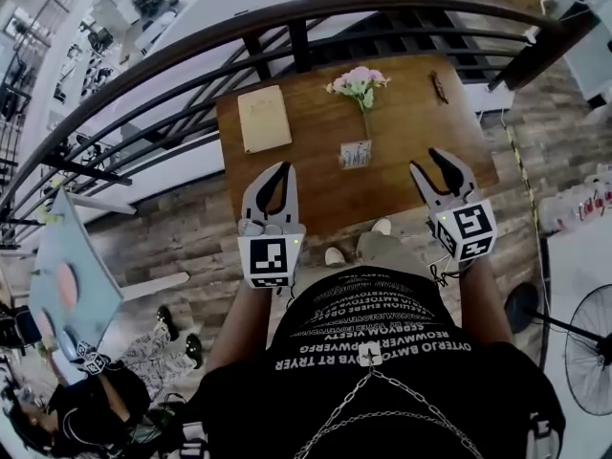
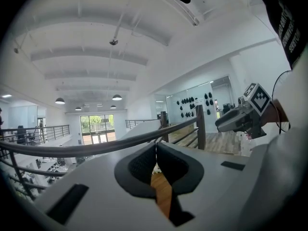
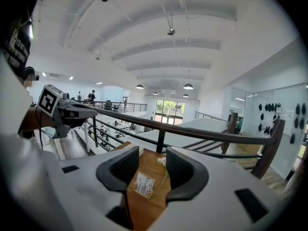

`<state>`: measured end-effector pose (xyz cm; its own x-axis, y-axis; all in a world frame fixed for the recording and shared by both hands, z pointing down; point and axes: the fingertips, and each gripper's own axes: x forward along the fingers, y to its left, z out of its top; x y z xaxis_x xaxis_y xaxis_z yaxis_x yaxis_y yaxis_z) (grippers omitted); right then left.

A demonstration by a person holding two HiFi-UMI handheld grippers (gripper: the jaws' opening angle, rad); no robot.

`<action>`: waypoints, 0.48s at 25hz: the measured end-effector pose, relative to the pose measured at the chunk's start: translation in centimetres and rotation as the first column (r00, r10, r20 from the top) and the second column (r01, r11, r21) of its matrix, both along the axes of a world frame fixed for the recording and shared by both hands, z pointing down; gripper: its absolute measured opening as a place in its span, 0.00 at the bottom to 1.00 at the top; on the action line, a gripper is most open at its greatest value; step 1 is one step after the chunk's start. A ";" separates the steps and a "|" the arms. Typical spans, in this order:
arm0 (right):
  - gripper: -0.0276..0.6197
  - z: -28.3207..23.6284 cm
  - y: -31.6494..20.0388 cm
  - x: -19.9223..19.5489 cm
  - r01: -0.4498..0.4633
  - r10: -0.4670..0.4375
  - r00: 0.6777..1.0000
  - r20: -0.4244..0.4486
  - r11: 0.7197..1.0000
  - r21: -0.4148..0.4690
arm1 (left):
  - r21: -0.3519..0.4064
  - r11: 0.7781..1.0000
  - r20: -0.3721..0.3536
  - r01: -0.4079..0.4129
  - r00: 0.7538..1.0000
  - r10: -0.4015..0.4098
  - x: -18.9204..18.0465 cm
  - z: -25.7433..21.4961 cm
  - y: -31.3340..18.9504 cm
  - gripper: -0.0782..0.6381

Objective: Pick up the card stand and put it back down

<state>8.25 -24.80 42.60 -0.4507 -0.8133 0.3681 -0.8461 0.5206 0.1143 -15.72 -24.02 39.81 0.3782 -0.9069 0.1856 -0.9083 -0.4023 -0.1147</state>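
Observation:
The card stand (image 1: 356,154), a small white printed card standing upright, is at the middle of the wooden table (image 1: 411,132). Close behind it lies a stem of pink flowers (image 1: 359,82). My left gripper (image 1: 284,169) hovers over the table's near edge, left of the stand, with its jaws touching at the tips and nothing between them. My right gripper (image 1: 441,163) hovers over the near edge to the right, jaws apart and empty. In the right gripper view the card stand (image 3: 144,185) shows between the open jaws (image 3: 151,160), farther off on the table. The left gripper view shows its own tips (image 2: 155,147) meeting.
A beige pad (image 1: 264,119) lies at the table's back left and a small dark object (image 1: 439,86) at the back right. A dark curved railing (image 1: 287,17) runs just behind the table. A fan (image 1: 583,347) stands on the floor at the right.

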 end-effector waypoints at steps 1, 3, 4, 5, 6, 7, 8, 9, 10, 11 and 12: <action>0.32 0.1 0.1 0.1 -0.002 0.002 1.000 -0.003 1.000 -0.004 | 0.001 1.000 -0.003 -0.002 1.000 0.002 0.1 0.0 0.0 0.15; 0.32 0.3 0.2 0.4 -0.006 0.006 1.000 -0.005 1.000 -0.009 | 0.003 1.000 -0.007 -0.006 1.000 0.006 0.2 -0.1 0.0 0.15; 0.32 0.4 0.2 0.6 -0.006 0.006 1.000 -0.006 1.000 -0.010 | 0.004 1.000 -0.007 -0.008 1.000 0.008 0.4 -0.1 0.0 0.15; 0.32 0.6 0.1 0.7 -0.005 0.005 1.000 -0.007 1.000 -0.010 | 0.005 1.000 -0.004 -0.011 1.000 0.011 0.6 -0.1 0.0 0.15; 0.32 0.9 -0.1 0.8 -0.005 0.005 1.000 -0.007 1.000 -0.011 | 0.005 1.000 -0.001 -0.013 1.000 0.013 0.8 0.0 0.0 0.15; 0.32 1.3 -0.3 0.9 -0.006 0.006 1.000 -0.005 1.000 -0.016 | 0.004 1.000 0.001 -0.012 1.000 0.012 0.9 0.0 -0.1 0.15; 0.32 1.8 -0.5 1.0 -0.007 0.007 1.000 -0.001 1.000 -0.023 | 0.000 1.000 -0.001 -0.009 1.000 0.009 0.9 0.2 -0.2 0.15; 0.32 2.4 -0.7 1.1 -0.009 0.009 1.000 0.004 0.999 -0.034 | -0.007 1.000 -0.003 -0.005 1.000 0.005 0.9 0.5 -0.3 0.15; 0.32 3.0 -1.0 1.2 -0.010 0.010 1.000 0.008 0.999 -0.045 | -0.015 1.000 -0.004 -0.002 1.000 0.002 0.8 0.8 -0.4 0.15; 0.32 3.6 -1.2 1.3 -0.009 0.010 1.000 0.010 0.998 -0.058 | -0.023 1.000 -0.002 0.001 1.000 -0.001 0.9 1.2 -0.5 0.15; 0.32 4.3 -1.5 1.4 -0.006 0.007 1.000 0.012 0.997 -0.071 | -0.031 1.000 0.002 0.003 1.000 -0.003 0.9 1.5 -0.7 0.15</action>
<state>9.60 -26.32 46.90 -0.4503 -0.7884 0.4191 -0.8507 0.5214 0.0668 -14.82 -24.72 41.34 0.3751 -0.9019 0.2141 -0.9093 -0.4029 -0.1041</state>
